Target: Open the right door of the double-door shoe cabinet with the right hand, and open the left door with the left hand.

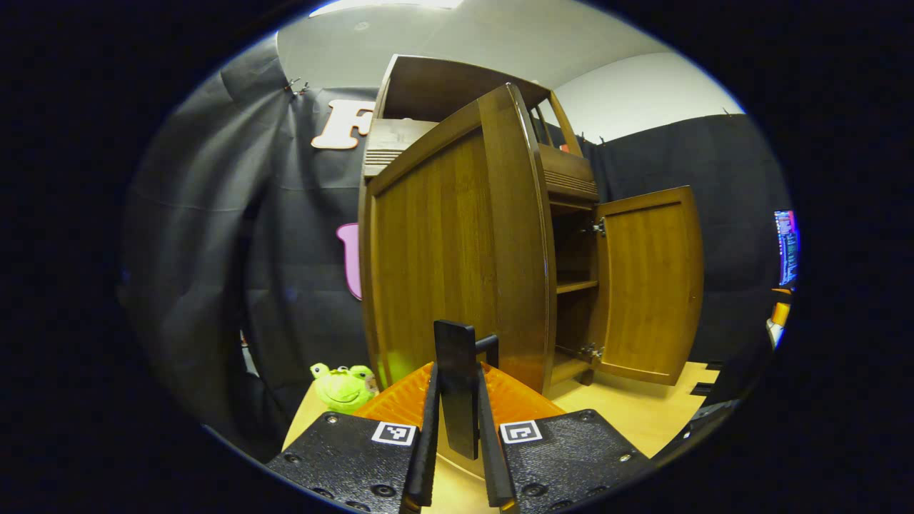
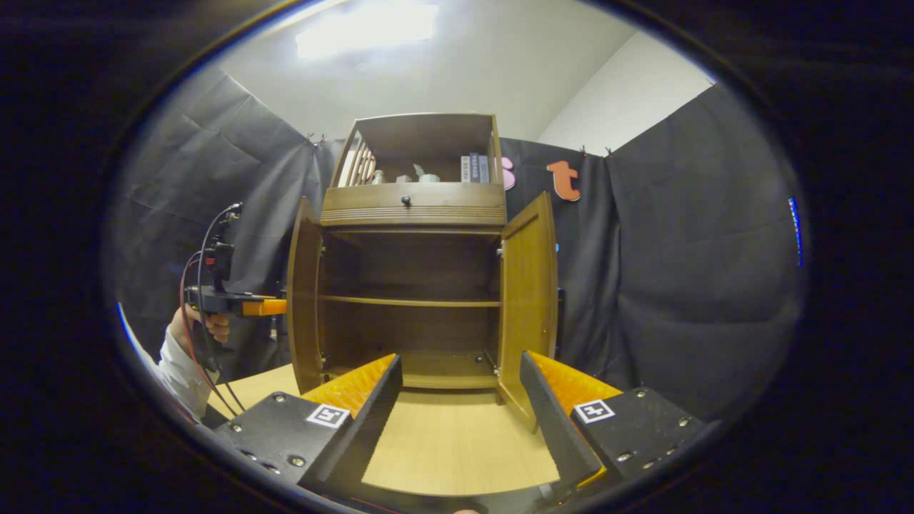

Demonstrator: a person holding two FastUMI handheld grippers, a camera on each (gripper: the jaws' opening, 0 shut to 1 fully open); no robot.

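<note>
The wooden shoe cabinet point(image 2: 414, 207) stands on the table with both doors swung open, showing bare shelves. In the left gripper view my left gripper point(image 1: 457, 400) is shut on the dark vertical handle point(image 1: 454, 343) of the left door point(image 1: 443, 243), whose outer face is close in front of me. The right door point(image 1: 646, 285) stands wide open beyond it. In the right gripper view my right gripper point(image 2: 460, 360) is open and holds nothing, a short way back from the cabinet and facing its middle. There the left door point(image 2: 303, 300) and right door point(image 2: 528, 285) flank the opening, and the left gripper point(image 2: 260, 307) sits at the left door's outer side.
A green frog plush point(image 1: 344, 385) lies on the light wooden table point(image 1: 643, 414) left of the cabinet. Books and small items point(image 2: 475, 169) fill the top shelf above a drawer. A person's hand point(image 2: 207, 325) holds the left gripper. A lit monitor point(image 1: 785, 246) is at far right.
</note>
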